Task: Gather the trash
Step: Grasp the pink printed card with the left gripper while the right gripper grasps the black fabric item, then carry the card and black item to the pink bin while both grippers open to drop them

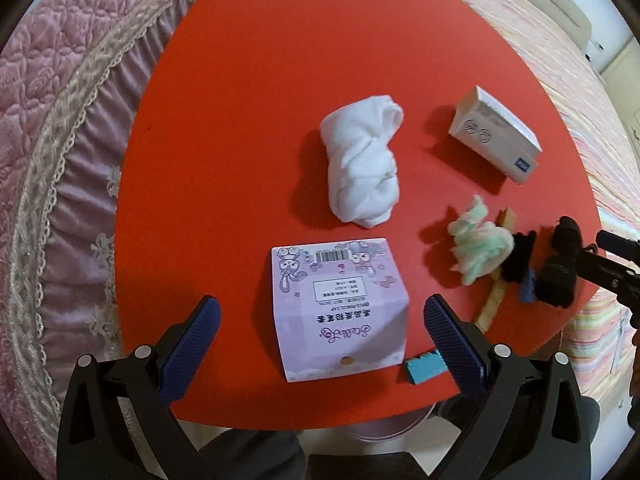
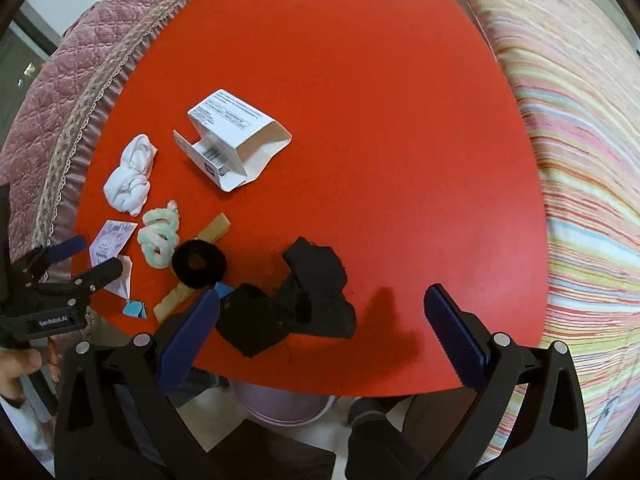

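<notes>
Trash lies on a red table. My left gripper is open, its blue pads flanking a purple cartoon box without touching it. Beyond the box lies a crumpled white cloth. A white carton lies open at one end. A green-white fluffy scrunchie, a black ring, beige strips and a teal scrap lie close together. My right gripper is open over black crumpled cloth.
A pink quilted bed cover borders the table's left side. A striped blanket runs along the right. A pale pink bin stands under the near table edge. A hand holds the left gripper.
</notes>
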A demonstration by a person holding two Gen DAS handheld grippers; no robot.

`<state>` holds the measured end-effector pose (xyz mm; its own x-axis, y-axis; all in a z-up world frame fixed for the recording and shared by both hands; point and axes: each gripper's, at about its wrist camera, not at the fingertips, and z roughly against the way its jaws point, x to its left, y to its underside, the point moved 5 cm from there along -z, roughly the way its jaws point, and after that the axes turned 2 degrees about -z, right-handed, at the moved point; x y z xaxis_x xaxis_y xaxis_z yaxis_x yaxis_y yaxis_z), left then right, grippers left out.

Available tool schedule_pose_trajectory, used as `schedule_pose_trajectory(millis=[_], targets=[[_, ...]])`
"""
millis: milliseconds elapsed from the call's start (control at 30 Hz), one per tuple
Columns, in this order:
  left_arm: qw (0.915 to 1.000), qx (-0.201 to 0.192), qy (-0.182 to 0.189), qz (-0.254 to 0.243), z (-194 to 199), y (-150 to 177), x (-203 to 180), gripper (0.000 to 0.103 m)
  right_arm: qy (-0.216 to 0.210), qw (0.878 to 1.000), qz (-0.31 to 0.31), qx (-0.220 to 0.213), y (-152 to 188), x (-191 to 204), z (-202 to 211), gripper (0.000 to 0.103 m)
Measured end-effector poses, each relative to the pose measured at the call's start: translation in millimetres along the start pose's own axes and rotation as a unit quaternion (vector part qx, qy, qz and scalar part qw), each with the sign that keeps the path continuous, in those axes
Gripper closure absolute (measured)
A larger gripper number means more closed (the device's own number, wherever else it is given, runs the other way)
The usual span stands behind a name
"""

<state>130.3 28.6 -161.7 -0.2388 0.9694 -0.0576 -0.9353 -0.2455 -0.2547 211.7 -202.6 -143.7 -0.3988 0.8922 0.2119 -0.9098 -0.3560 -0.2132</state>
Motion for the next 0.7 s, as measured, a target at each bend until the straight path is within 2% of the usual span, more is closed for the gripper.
schedule_pose_trajectory(millis=[33,67,100,200,233,267,333,433,500,700], targets=[[1.0,-0.001,0.001,-0.001,-2.3,1.1,0.0,0.006,-0.002,1.0,-0.002,0.004,-0.3,-0.4,-2.3,0.017],[1.0,-0.001,0.0,-0.002,-4.7,1.5,0.0,0.006,-0.006,1.0,-0.006,0.006,-0.8,-0.1,-4.4,0.022],[1.0,0.001,-0.001,-0.002,-7.9,3.6,0.6,0.006,-0.012,1.0,-0.01,0.005,-0.8,-0.3,-4.9,0.022],[0.9998,-0.005,-0.015,-0.013,-10.5,7.3,0.3,0.016,-0.026,1.0,-0.015,0.003,-1.9,3.3,-3.8,0.032],[0.9997,-0.008,-0.017,-0.013,-11.3,8.4,0.7,0.02,-0.034,0.999,-0.019,0.003,-2.3,3.7,-3.7,0.037],[0.9997,-0.011,-0.017,-0.013,-10.2,8.3,0.2,0.029,-0.039,0.999,-0.021,0.002,-2.4,3.8,-3.5,0.045],[0.9996,-0.017,-0.02,-0.013,-4.9,11.2,2.7,0.04,-0.041,0.999,-0.02,-0.001,-2.9,5.5,-2.3,0.048],[0.9997,-0.017,-0.005,-0.016,0.5,10.7,0.7,0.04,-0.048,0.999,-0.02,-0.005,-3.4,6.8,0.2,0.057],[0.9997,-0.021,0.001,-0.014,1.9,12.6,2.5,0.04,-0.047,0.999,-0.019,-0.009,-2.2,4.1,3.6,0.073],[0.9989,-0.041,0.009,-0.019,8.2,16.5,7.2,0.04,-0.042,0.999,-0.015,-0.022,-1.1,3.4,7.7,0.074]])
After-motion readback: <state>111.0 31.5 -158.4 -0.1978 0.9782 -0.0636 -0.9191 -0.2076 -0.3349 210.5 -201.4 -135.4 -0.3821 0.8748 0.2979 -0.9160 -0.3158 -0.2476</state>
